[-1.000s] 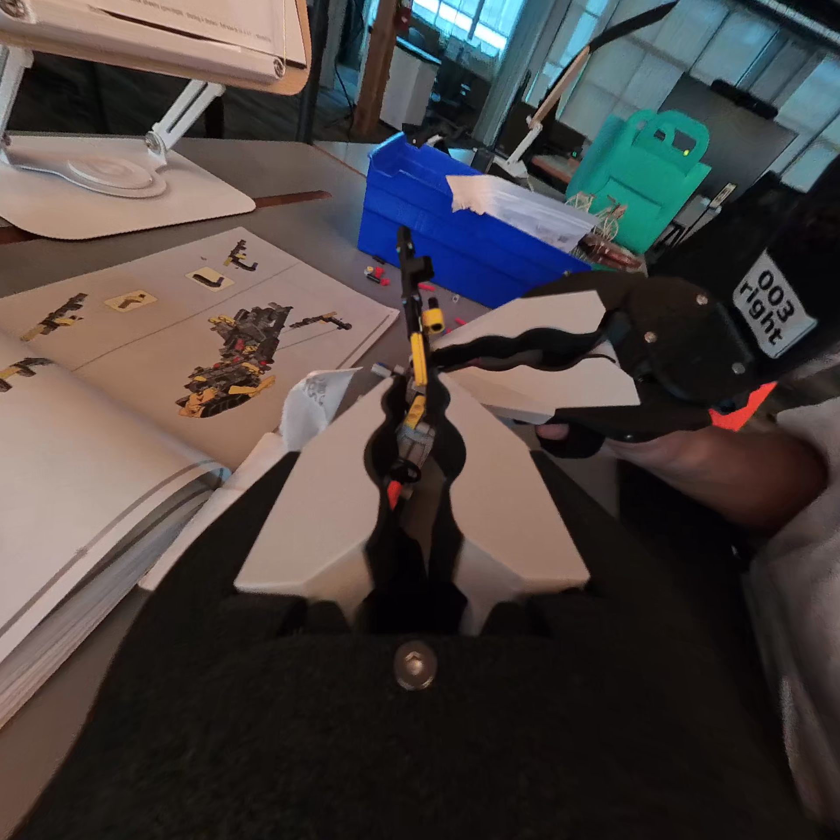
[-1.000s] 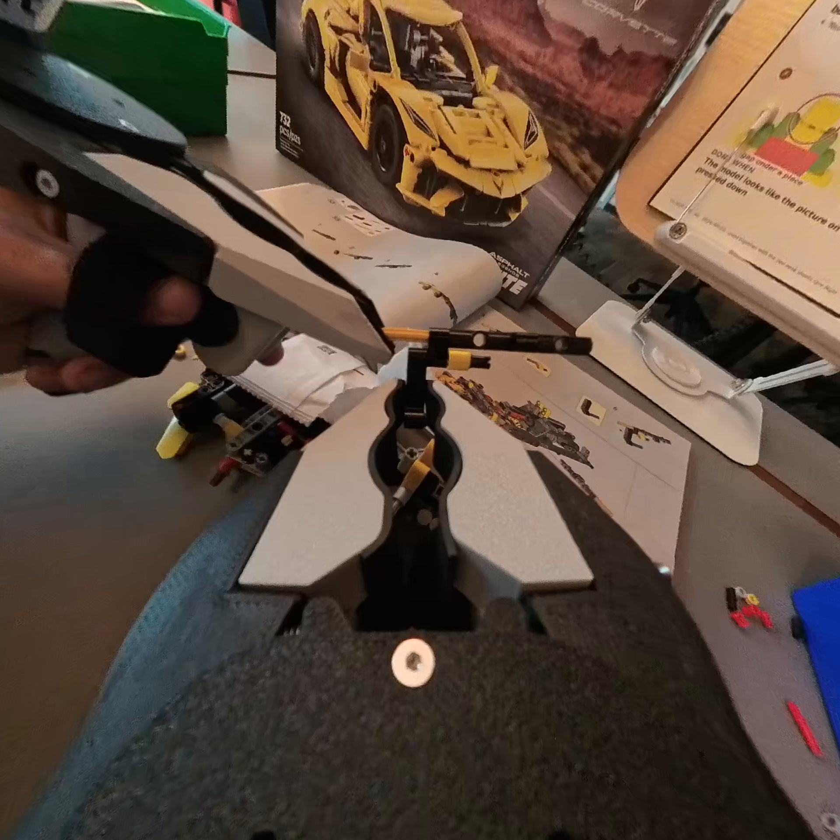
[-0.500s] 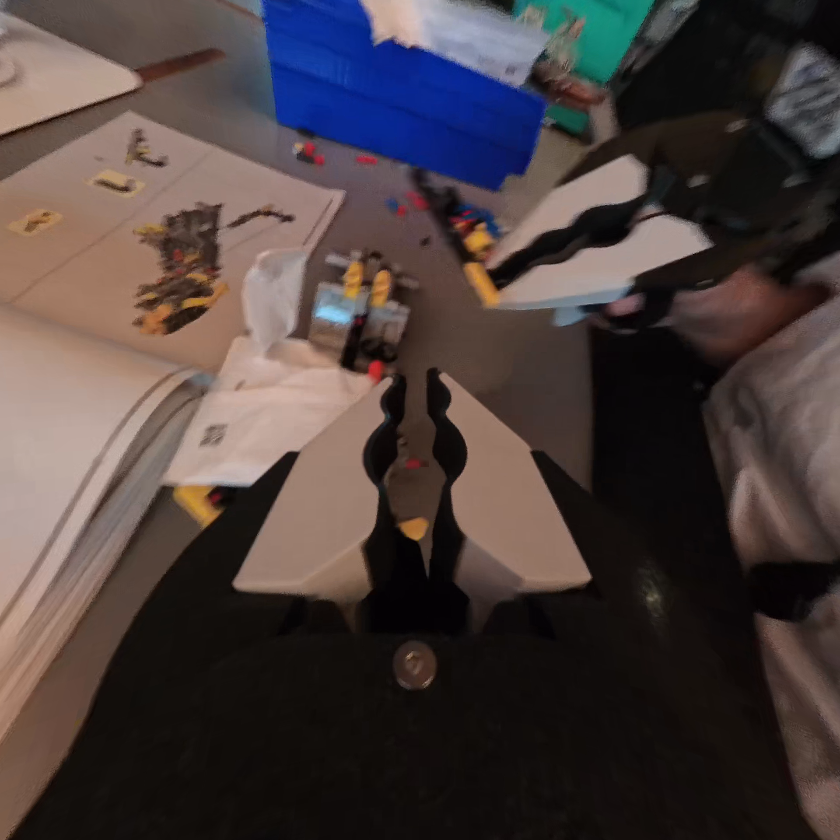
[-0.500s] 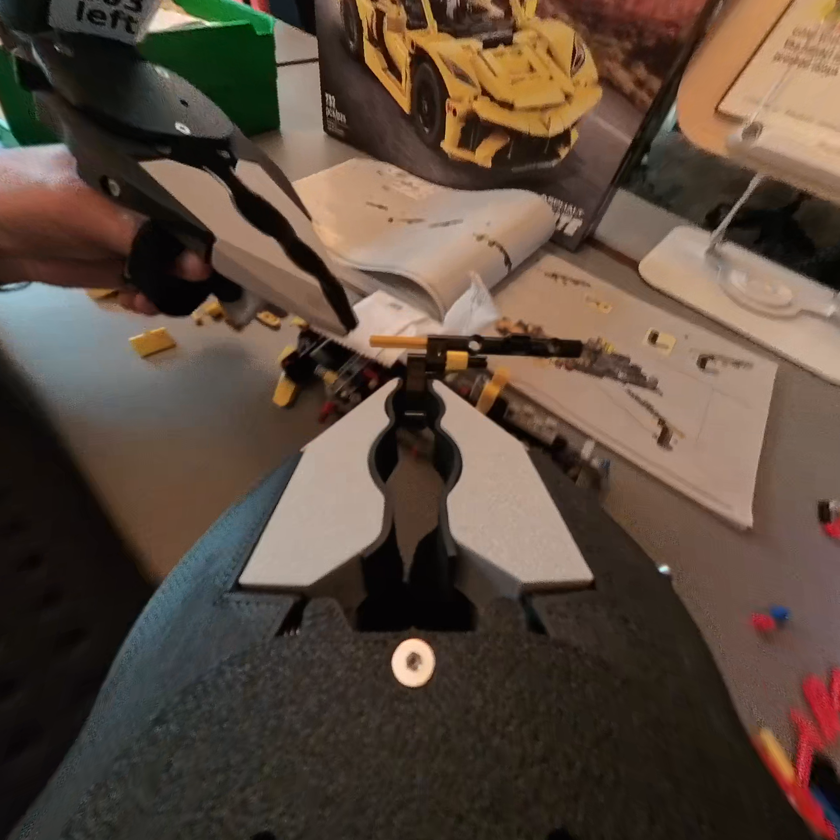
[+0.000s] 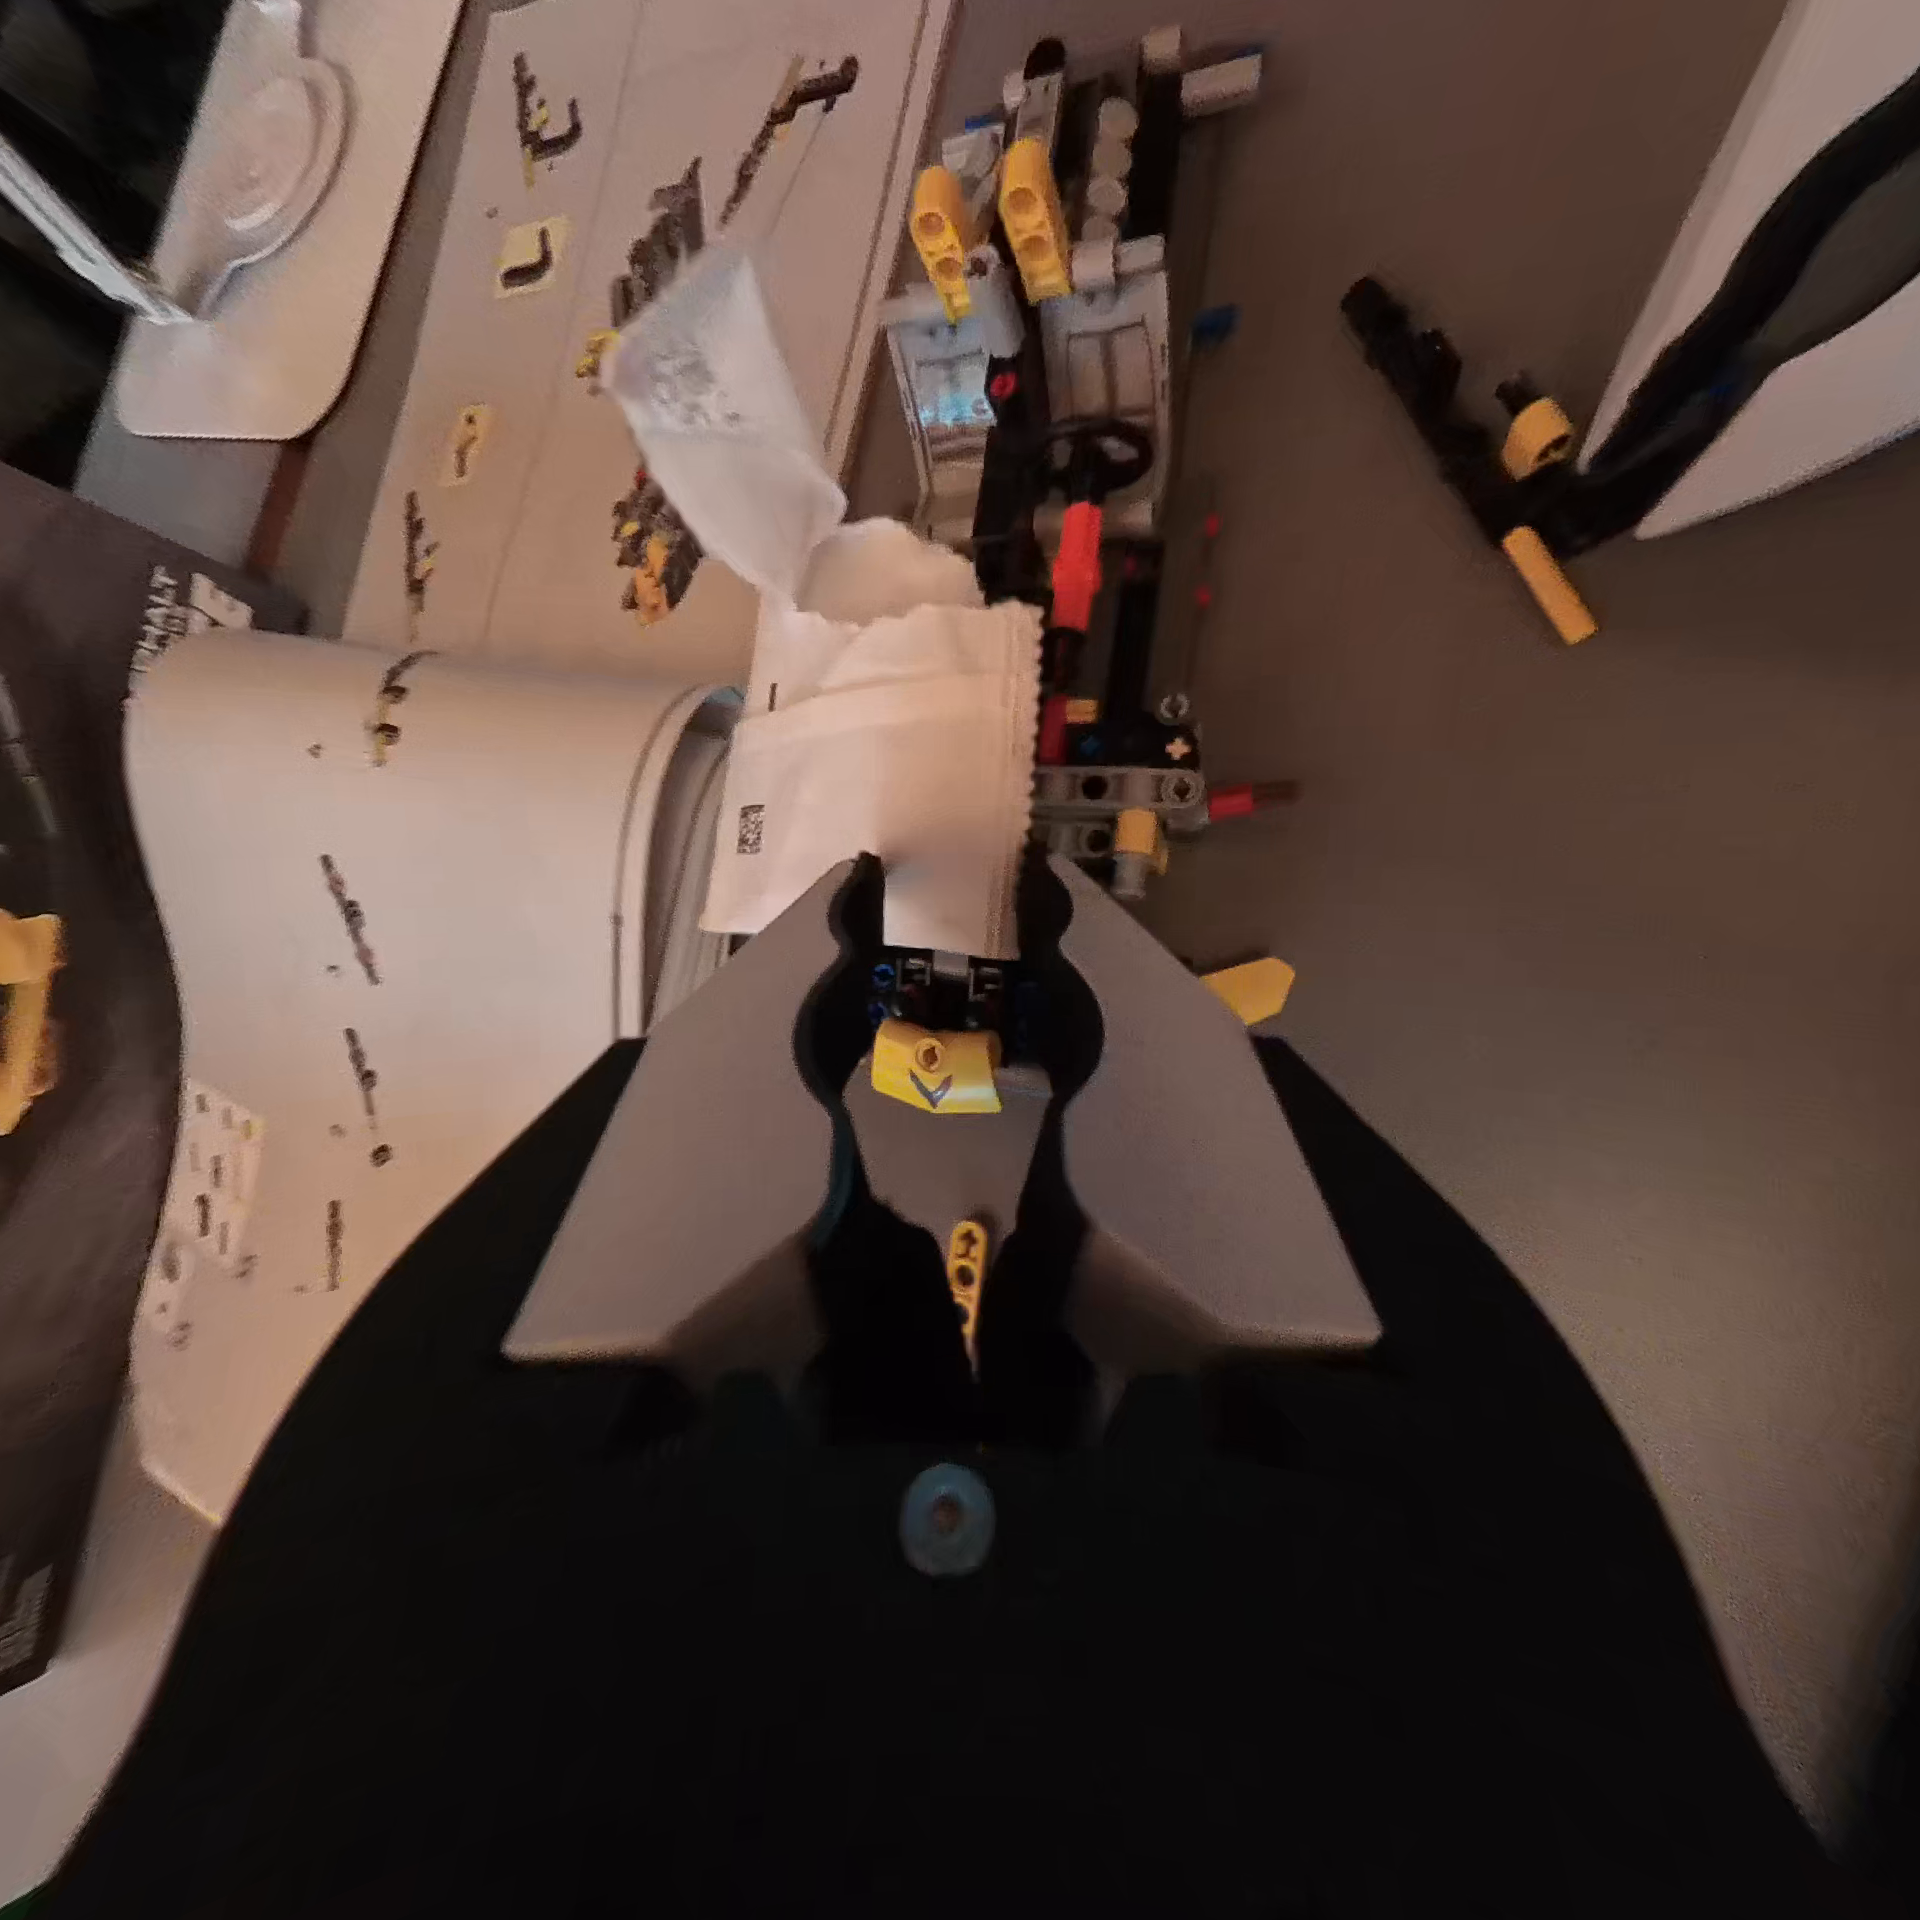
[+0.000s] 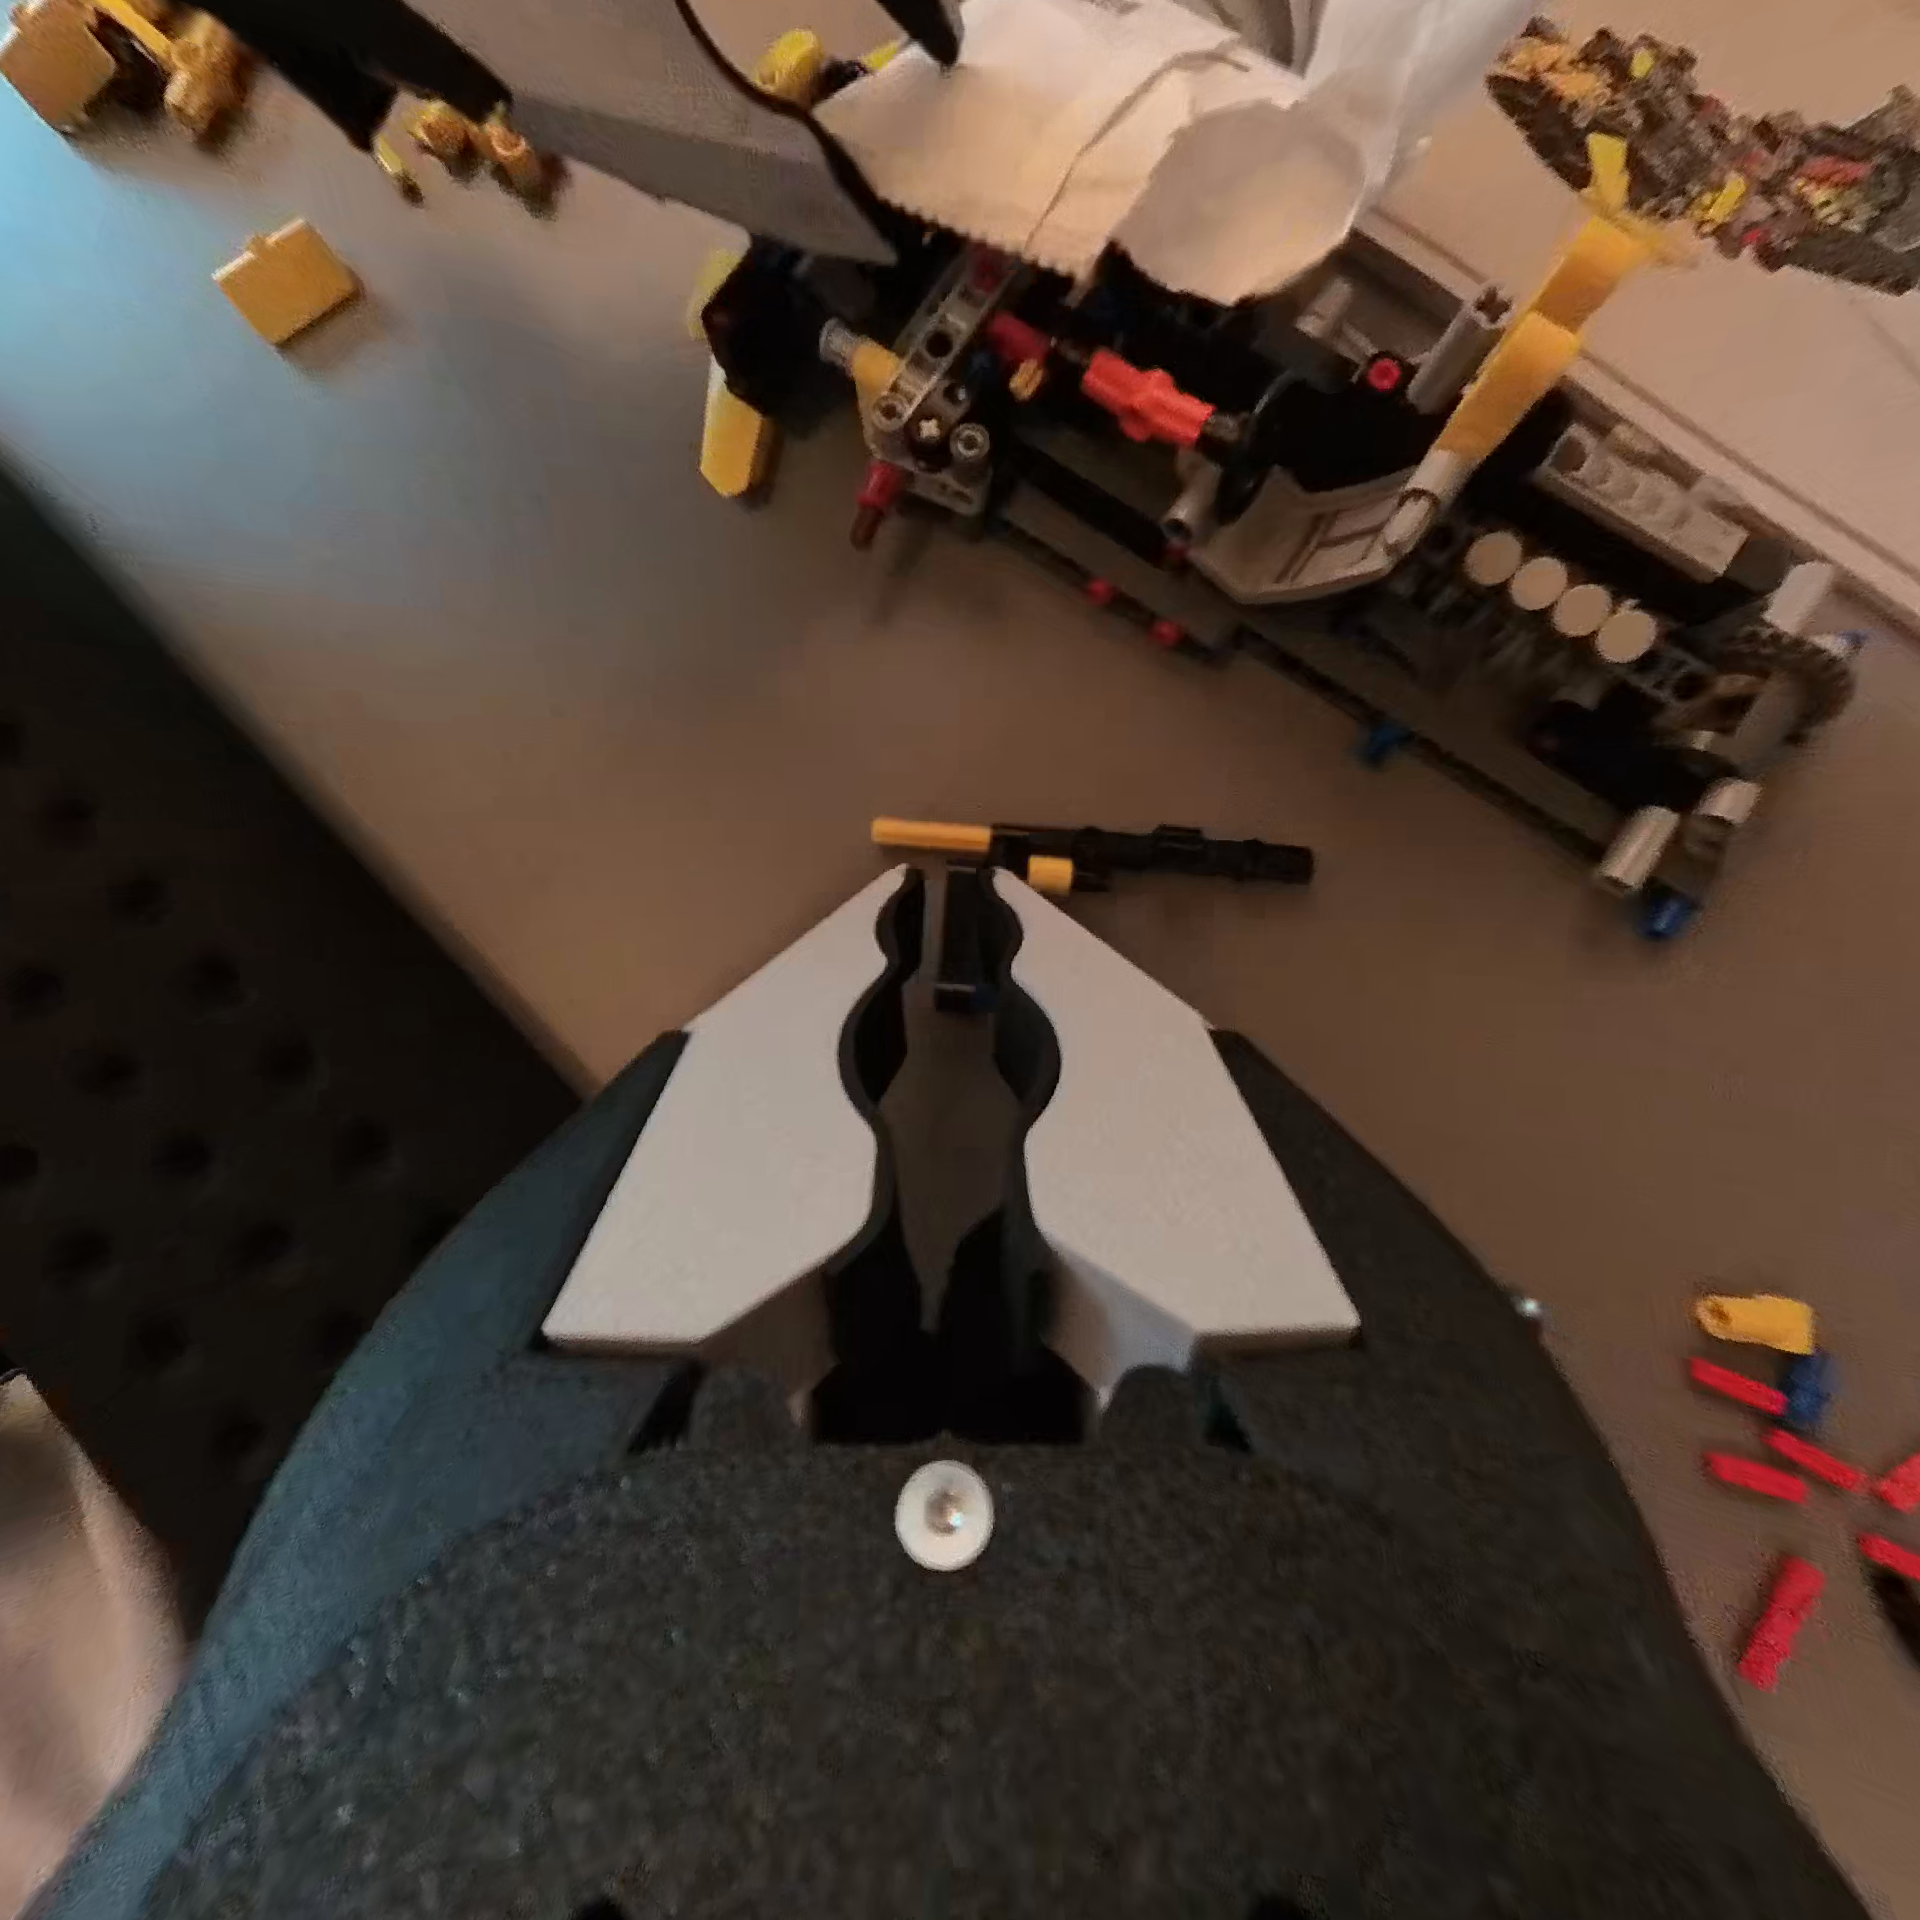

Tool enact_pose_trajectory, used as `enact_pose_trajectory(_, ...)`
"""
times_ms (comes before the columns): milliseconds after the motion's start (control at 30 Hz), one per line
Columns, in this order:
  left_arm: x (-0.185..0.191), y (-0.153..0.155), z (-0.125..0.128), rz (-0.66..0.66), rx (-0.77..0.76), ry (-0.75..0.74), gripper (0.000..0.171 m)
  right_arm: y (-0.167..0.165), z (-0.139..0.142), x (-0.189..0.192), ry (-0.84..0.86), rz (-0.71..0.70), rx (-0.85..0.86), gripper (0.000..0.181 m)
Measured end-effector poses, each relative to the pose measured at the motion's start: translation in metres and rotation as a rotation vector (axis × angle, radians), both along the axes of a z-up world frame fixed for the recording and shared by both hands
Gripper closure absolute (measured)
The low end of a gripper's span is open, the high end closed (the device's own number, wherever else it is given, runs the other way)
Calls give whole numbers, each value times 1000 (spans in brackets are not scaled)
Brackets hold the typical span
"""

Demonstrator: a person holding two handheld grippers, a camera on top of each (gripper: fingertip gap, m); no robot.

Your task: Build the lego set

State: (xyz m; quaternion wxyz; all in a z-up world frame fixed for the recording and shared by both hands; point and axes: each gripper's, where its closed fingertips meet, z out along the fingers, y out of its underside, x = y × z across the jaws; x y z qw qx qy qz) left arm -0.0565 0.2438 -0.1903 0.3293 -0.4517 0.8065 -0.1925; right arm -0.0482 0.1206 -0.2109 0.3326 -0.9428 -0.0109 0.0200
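Observation:
The partly built car chassis, black and grey with yellow and red parts, lies on the table; it also shows in the right wrist view. My left gripper is open, with its jaws either side of the chassis's yellow-nosed front end. My right gripper is shut on the black stem of a small black and yellow axle subassembly. It holds the subassembly low over the table, next to the chassis. The subassembly also shows in the left wrist view.
A torn white paper bag lies over the chassis's left side. The instruction booklet and its open page lie to the left. Loose red pins and yellow pieces are scattered about. A dark perforated surface borders the table. Tip to tip, the grippers are about 12 cm apart.
My left gripper let go of the subassembly, swung down over the chassis front and opened wider. My right gripper carried the subassembly down close to the table beside the chassis.

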Motion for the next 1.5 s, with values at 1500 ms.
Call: enact_pose_trajectory(1500, -21, -93, 53, -171, -871, -214, 154, -66, 64, 450, -280, -232, -319, 147)
